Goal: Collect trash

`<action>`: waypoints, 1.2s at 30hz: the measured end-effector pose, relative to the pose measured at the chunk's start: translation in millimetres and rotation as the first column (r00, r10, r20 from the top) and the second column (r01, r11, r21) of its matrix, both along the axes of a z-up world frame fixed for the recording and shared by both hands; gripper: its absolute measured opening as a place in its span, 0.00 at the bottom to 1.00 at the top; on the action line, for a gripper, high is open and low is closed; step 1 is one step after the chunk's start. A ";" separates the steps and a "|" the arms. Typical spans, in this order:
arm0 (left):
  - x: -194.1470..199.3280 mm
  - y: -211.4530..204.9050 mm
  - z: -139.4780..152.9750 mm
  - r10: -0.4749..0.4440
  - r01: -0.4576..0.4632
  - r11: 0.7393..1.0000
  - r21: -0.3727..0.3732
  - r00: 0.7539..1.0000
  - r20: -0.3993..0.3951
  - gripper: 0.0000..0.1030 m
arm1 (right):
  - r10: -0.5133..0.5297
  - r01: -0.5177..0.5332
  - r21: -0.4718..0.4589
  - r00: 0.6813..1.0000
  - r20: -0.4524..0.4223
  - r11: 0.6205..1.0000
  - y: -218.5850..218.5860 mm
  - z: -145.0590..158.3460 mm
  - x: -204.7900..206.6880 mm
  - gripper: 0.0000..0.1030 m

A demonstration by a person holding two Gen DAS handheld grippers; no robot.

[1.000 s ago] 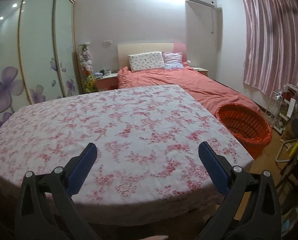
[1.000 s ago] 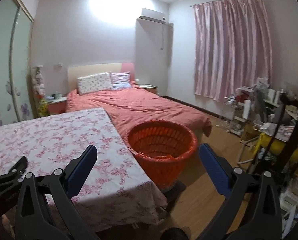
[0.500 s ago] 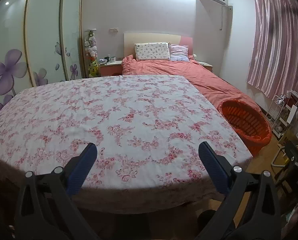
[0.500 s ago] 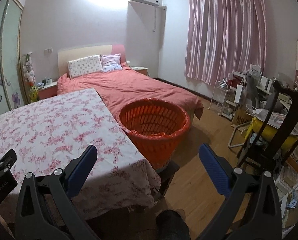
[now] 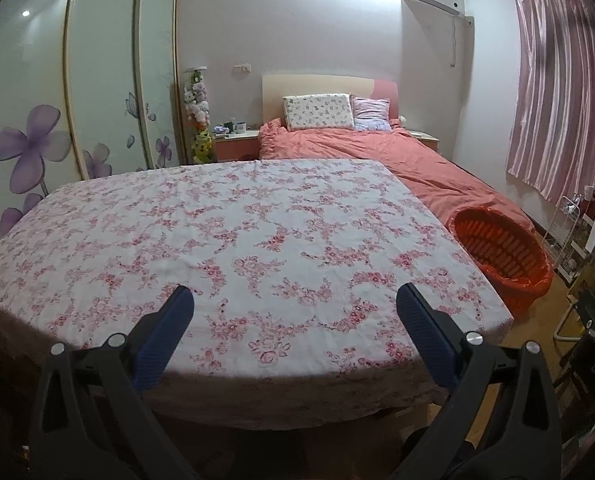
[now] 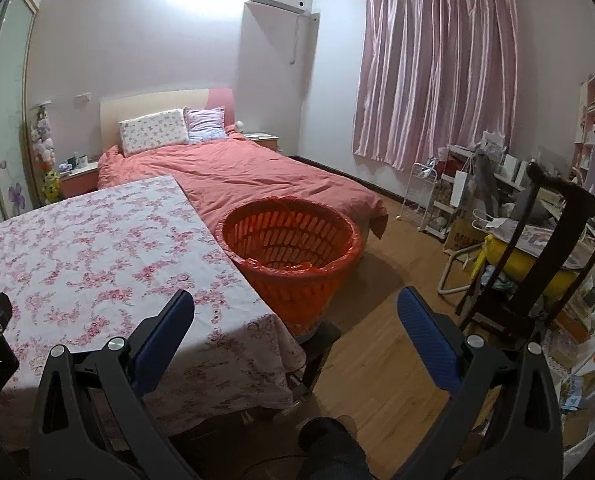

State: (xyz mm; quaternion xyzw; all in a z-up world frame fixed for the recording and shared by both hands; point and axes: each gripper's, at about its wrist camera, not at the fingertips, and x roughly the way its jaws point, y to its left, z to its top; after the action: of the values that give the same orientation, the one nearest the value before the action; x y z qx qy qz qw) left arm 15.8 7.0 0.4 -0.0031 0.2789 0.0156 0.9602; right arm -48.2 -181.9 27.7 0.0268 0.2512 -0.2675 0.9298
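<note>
Orange basket [image 6: 293, 240] beside table edge [image 6: 233, 264] (touching)

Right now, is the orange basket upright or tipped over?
Upright. The orange basket stands beside the table with its round rim level and mouth facing up, a liner folded over the rim.

Bare floral tablecloth [image 5: 257, 240], orange basket [image 6: 293, 240] tight against its right edge

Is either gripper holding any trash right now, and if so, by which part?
Nothing is held. The left gripper and the right gripper both have their jaws wide apart and empty, above the pink floral tablecloth beside the lined orange plastic basket.
</note>
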 end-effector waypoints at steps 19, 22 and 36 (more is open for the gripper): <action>-11.1 -2.8 5.9 -0.008 0.008 1.000 -0.001 1.000 0.005 0.96 | 0.032 -0.032 0.034 0.999 -0.009 0.999 3.3 2.0 -5.8 0.98; -11.9 -2.6 6.2 -0.015 0.015 1.000 -0.010 1.000 0.003 0.96 | 0.037 -0.037 0.034 0.999 -0.008 0.999 4.0 2.3 -6.0 0.98; -12.5 -3.0 7.2 -0.023 0.023 1.000 -0.018 1.000 0.001 0.96 | 0.044 -0.043 0.042 0.999 -0.008 0.998 3.9 1.5 -5.5 0.98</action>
State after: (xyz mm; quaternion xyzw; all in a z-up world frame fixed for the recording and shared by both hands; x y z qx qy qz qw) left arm 3.3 4.0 7.6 -0.0087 0.2787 0.0020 0.9603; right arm -53.7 -178.0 29.2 0.0398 0.2613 -0.2419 0.9336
